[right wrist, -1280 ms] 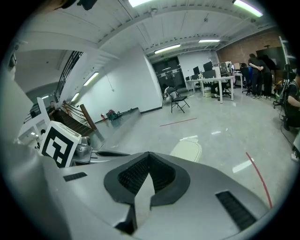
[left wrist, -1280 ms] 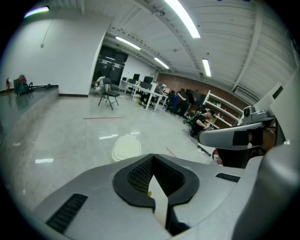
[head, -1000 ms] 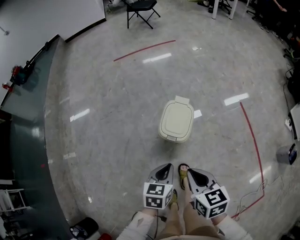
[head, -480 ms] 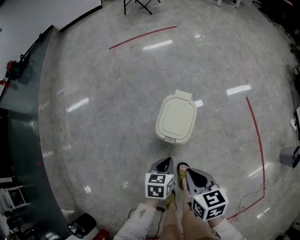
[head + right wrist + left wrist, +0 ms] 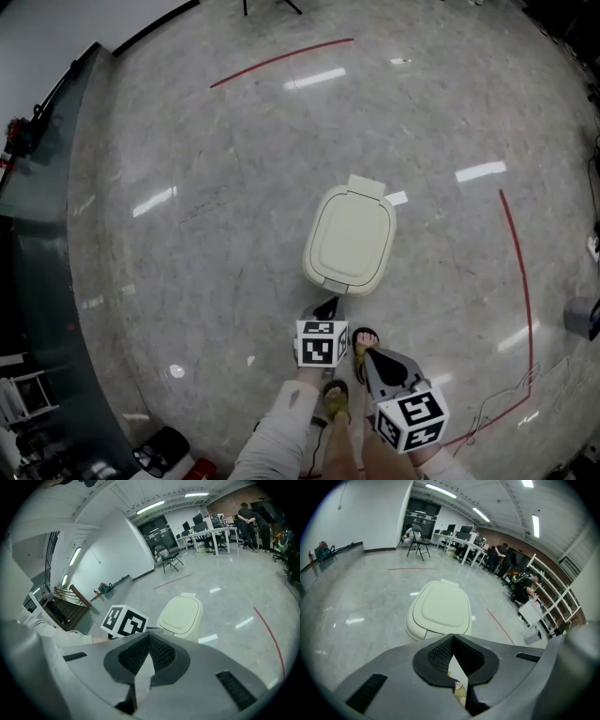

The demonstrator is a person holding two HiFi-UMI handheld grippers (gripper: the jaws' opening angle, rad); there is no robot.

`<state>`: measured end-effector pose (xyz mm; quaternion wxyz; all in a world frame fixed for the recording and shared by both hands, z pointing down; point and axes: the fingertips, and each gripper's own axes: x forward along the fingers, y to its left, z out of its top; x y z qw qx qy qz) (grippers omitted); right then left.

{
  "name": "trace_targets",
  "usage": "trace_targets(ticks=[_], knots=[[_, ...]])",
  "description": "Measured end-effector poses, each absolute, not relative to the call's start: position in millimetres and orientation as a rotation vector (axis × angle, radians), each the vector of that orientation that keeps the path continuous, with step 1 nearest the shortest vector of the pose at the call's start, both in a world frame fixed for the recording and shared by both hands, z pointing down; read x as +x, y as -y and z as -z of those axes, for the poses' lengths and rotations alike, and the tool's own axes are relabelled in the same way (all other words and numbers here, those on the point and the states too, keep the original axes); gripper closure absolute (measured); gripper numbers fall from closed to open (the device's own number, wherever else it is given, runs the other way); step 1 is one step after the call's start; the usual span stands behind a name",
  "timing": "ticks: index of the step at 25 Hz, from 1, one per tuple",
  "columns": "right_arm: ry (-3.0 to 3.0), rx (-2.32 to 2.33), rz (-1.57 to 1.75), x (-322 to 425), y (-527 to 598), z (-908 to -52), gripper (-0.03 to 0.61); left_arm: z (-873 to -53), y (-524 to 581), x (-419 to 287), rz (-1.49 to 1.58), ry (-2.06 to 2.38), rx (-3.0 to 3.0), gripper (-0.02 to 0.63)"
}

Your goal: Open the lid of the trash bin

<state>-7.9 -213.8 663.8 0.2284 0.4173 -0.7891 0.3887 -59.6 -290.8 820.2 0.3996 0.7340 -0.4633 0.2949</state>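
Cream plastic trash bin [image 5: 349,239] stands on the polished grey floor [image 5: 206,244] just far of the person's feet, its lid [image 5: 351,232] flat and shut. The hinge tab sits on the far edge and a small front lip [image 5: 335,284] faces near. The left gripper [image 5: 327,306] hangs just beside that lip with its tongs closed tip to tip on nothing. The right gripper [image 5: 366,352] waits nearer and further right, also pinched shut and empty. To lift well, the left tongs probably need to part a little and take the lip from the near side. The lift should then arc up and far around the hinge rather than straight up, so the light bin is not dragged or tipped. A sandalled foot [image 5: 366,336] is close to the bin's near right, so keep the tip above it. Room is generous: bare floor lies on the far side for the lid's swing, the red tape line [image 5: 517,272] is well to the right, and the dark partition [image 5: 42,281] is well to the left.
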Motion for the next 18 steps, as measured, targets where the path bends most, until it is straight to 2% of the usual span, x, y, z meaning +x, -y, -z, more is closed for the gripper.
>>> trace_targets(ticks=[9,18], knots=[[2.134,1.132,-1.127,1,204,-695,0.575,-879,299,-54,-0.843,1.137,1.801,0.611],[2.124,1.135,-1.155,5,204,-704,0.575,-894,296,-54,-0.868,1.123,1.808,0.611]])
